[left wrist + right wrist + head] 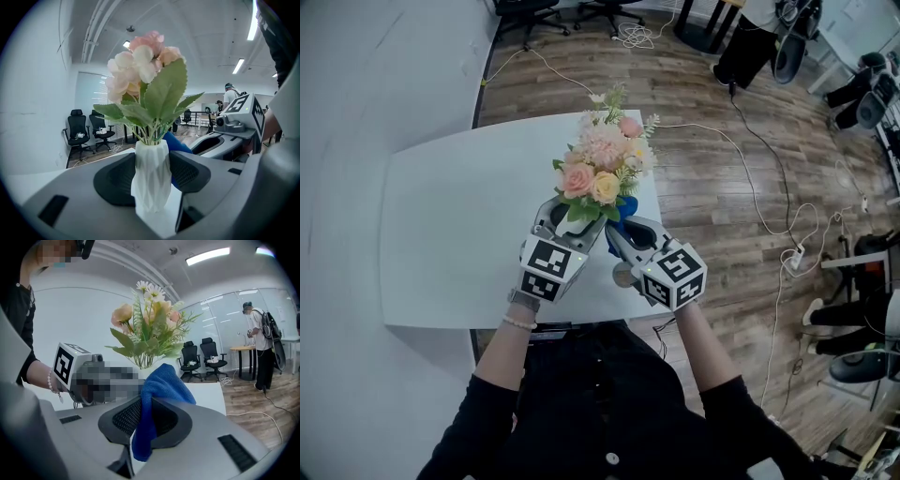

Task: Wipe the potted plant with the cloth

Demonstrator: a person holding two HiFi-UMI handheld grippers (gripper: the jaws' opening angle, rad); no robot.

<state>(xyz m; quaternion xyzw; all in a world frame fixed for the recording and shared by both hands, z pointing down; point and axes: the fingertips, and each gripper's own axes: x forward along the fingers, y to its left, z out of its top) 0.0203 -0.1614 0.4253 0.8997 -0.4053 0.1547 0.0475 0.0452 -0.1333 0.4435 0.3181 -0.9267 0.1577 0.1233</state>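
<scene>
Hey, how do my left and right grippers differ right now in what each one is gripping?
The left gripper is shut on the potted plant's white vase, which is stiff and upright. The right gripper is shut on the blue cloth, which is soft and droops below the jaws. The vase fills the left gripper's gap, while the cloth is only a thin fold in the right gripper. Both are loaded and sit close together above the table.

Evenly bright under ceiling strip lights (207, 255); fisheye edges bend, darken, perhaps blur.

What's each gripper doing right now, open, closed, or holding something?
Left gripper: closed on the potted plant, at its white vase.
Right gripper: closed on the blue cloth.
</scene>
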